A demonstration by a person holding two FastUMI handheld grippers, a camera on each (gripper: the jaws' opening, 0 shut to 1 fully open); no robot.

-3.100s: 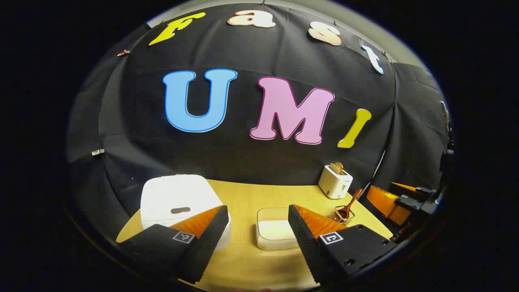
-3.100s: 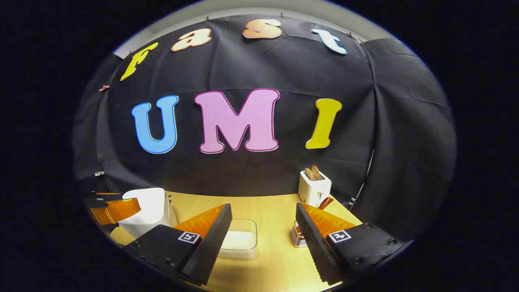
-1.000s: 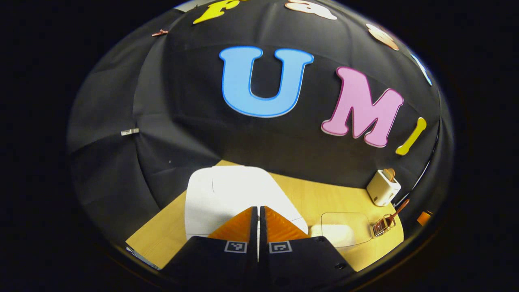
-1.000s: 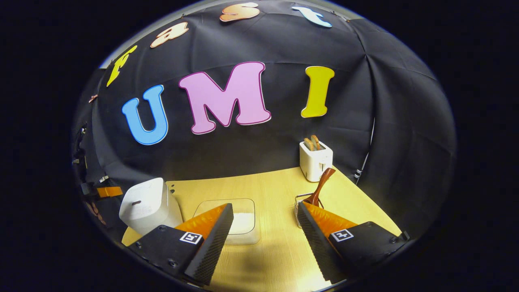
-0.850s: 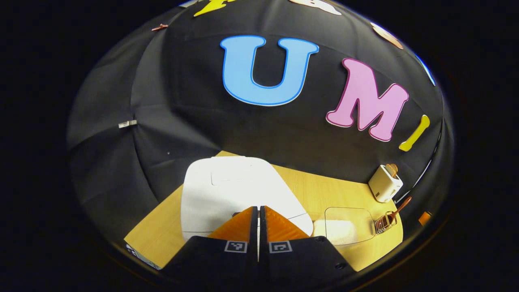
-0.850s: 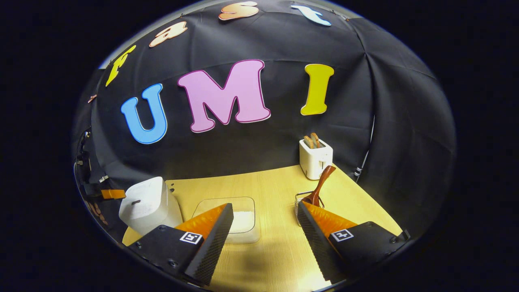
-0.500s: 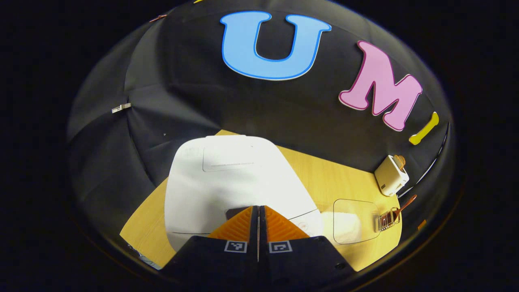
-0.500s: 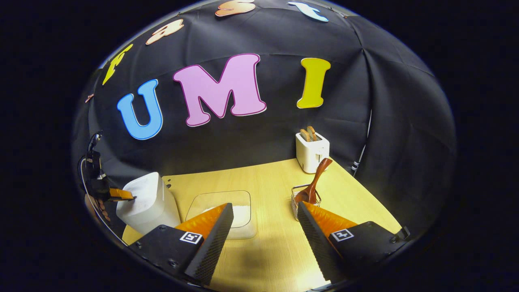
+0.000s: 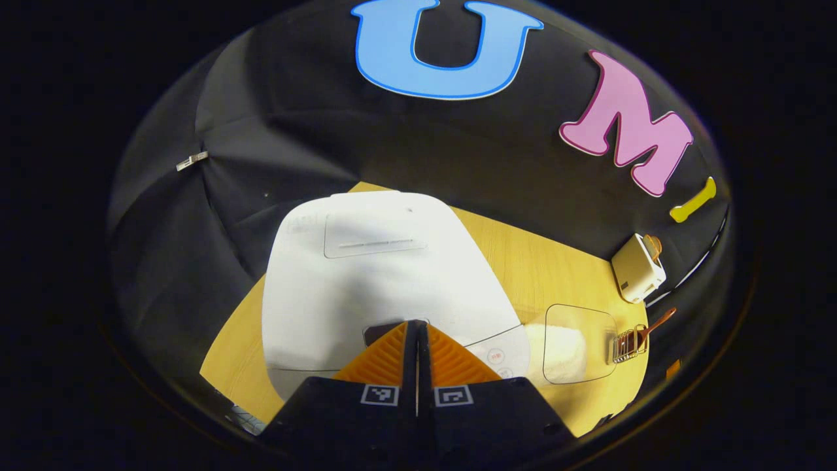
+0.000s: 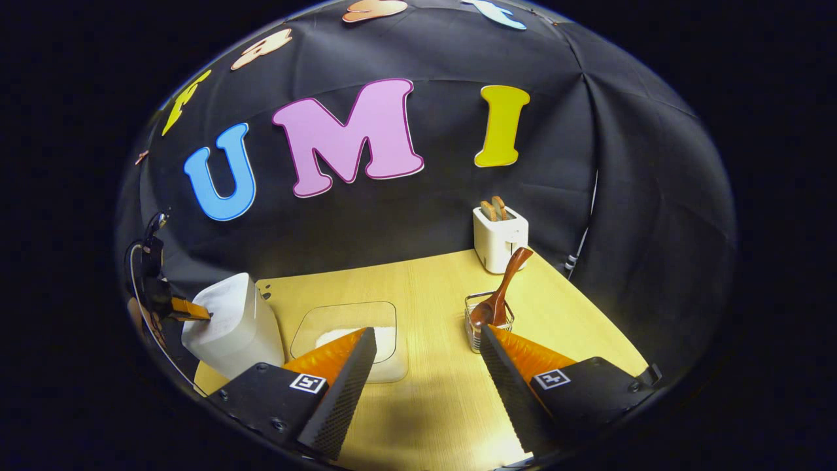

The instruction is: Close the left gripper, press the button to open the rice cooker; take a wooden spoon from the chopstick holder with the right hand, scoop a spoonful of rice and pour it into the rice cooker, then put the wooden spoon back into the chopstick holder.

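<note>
in the left gripper view, the left gripper has its two fingers squeezed together with nothing between them, and its tip is right at the dark button on the front of the white rice cooker, so i think it should push straight down and not slip off to the side. in the right gripper view, the right gripper is wide open and holds nothing. it hangs over bare table, near the wooden spoon standing in the chopstick holder, with the clear rice box just beside and lots of room to move.

Right tongs spread wide over bench, spoon upright in holder (just ahead); cooker lid down.
</note>
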